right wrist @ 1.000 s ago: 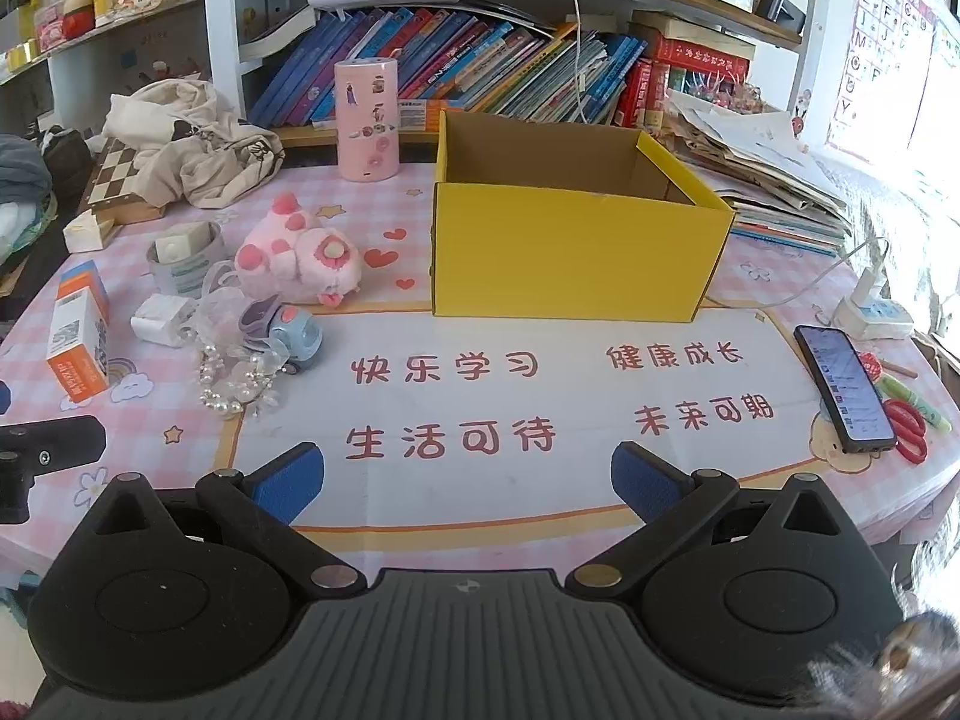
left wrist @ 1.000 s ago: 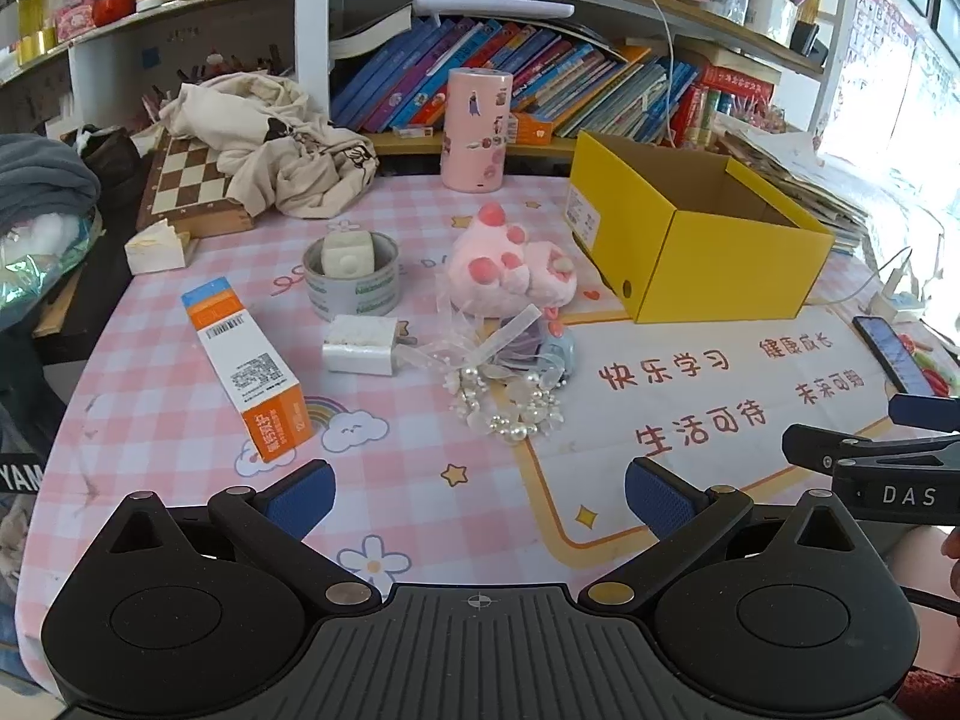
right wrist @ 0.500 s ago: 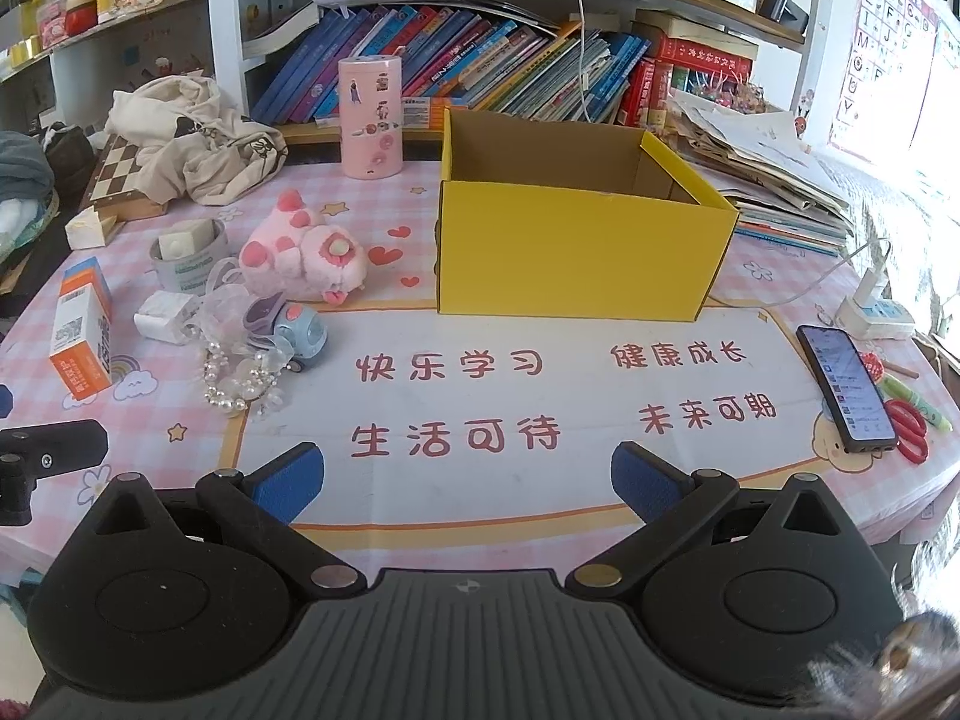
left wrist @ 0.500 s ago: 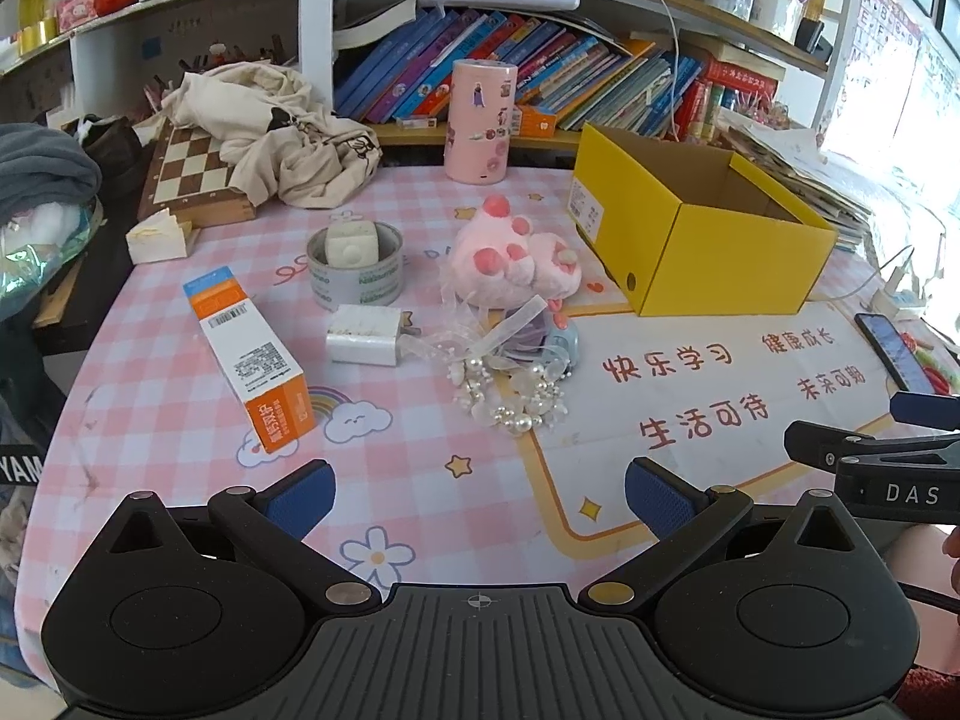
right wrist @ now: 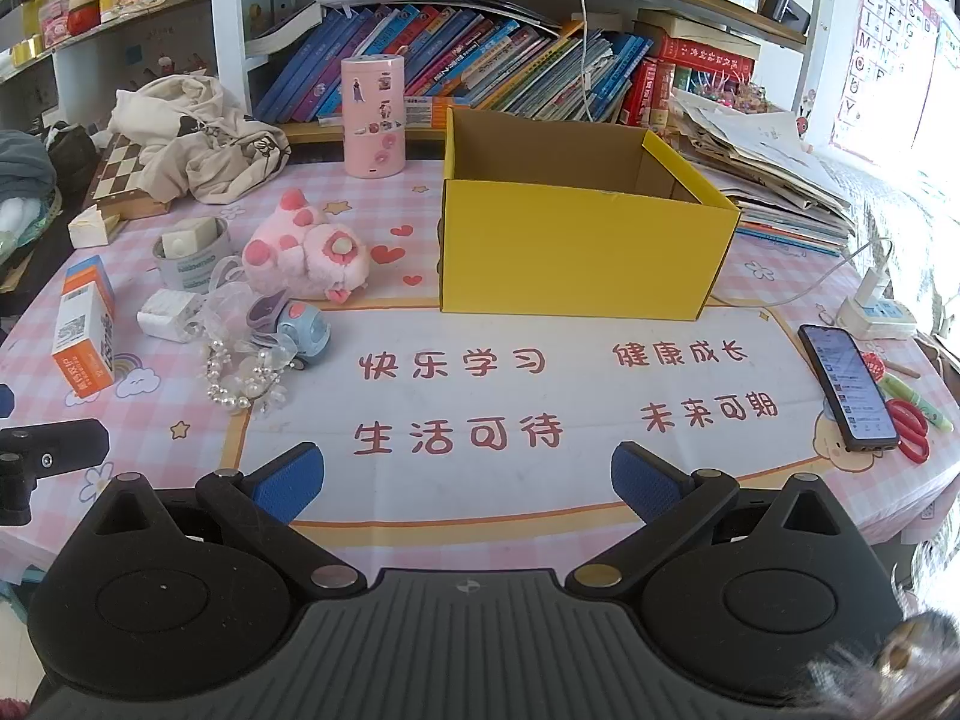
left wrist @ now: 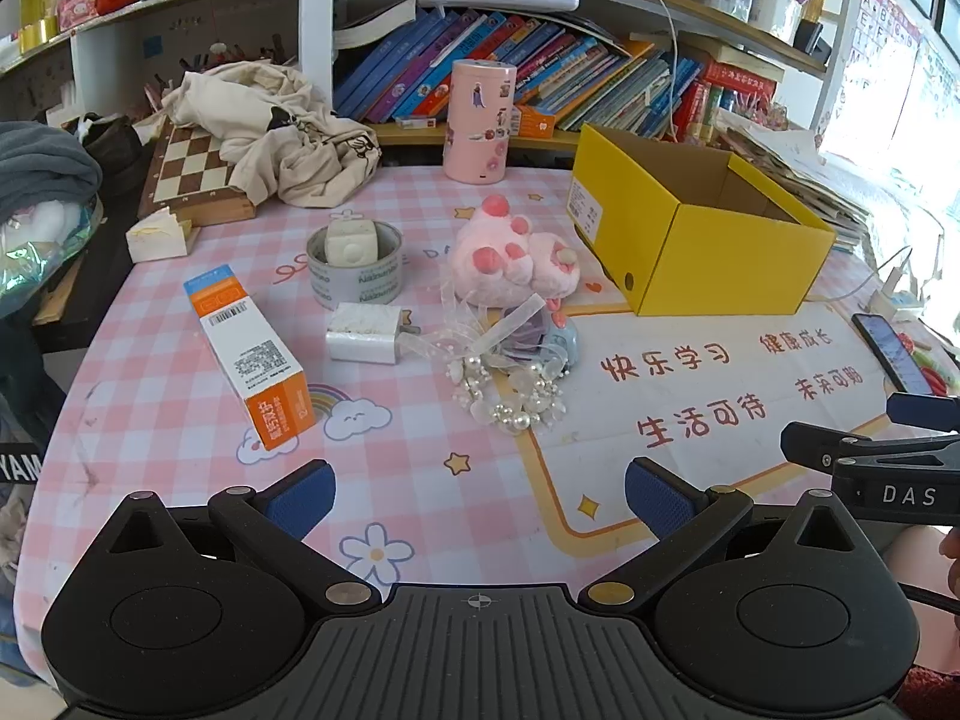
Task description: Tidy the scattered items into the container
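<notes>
Left gripper point(left wrist: 477, 498): fingers spread wide, nothing held, hovering low over the near edge of the tabletop point(left wrist: 420, 450), aimed level toward the clutter. Right gripper point(right wrist: 465, 483): fingers likewise wide apart and empty, poised above the white mat with red characters point(right wrist: 540, 396), pointing at the box.

Nearest the left gripper lies an orange-and-white carton point(left wrist: 249, 354), flat on its side. Beyond it, a white charger block point(left wrist: 366, 333) sits just beside a tangle of pearl beads and clear ribbon point(left wrist: 510, 390), which touches a small blue toy point(right wrist: 303, 333). Further back: a tape roll point(left wrist: 357, 276) with a white cube inside, and a pink plush point(left wrist: 513, 261). The open yellow box point(right wrist: 579, 258) stands upright at the mat's far edge, right of the plush; what shows of its inside is bare cardboard.
</notes>
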Motion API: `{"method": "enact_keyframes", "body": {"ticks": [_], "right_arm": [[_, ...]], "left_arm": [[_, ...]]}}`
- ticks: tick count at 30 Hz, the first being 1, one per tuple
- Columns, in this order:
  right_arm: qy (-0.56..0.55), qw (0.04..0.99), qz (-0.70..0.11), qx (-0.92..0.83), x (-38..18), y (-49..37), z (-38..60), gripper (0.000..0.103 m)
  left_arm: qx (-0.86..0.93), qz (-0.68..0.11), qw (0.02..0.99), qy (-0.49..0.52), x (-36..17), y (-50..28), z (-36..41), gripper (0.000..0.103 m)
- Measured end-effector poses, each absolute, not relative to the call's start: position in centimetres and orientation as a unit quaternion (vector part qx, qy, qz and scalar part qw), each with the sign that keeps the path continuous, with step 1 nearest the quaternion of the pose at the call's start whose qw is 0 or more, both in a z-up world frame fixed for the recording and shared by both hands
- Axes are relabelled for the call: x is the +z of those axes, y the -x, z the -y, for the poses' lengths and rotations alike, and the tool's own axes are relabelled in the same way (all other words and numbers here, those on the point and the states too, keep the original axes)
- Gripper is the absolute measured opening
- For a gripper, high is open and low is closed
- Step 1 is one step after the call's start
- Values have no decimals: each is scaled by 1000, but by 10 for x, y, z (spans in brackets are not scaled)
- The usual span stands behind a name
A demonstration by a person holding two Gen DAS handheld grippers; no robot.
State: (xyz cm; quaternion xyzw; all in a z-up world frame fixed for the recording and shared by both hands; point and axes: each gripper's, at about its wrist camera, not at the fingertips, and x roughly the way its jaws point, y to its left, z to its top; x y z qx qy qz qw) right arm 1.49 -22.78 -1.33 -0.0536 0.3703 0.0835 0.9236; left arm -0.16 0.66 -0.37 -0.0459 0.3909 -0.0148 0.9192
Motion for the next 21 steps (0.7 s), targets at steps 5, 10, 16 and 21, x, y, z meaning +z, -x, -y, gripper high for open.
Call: {"method": "enact_keyframes", "body": {"ticks": [5,10,16,21], "right_arm": [[53,923,-371,84,-14,-14,228,103],[53,923,-371,84,-14,-14,229,103],[52,923,-372,83,-14,-14,229,103],[52,923,-373,81,-15,-15,229,103]], "left_arm": [[-15,-391,919,46,-4,2,-8,103],[-16,-392,919,46,-4,2,-8,103],[-17,-394,918,46,-4,1,-8,103],[-17,-395,918,46,-4,0,-7,103]]}}
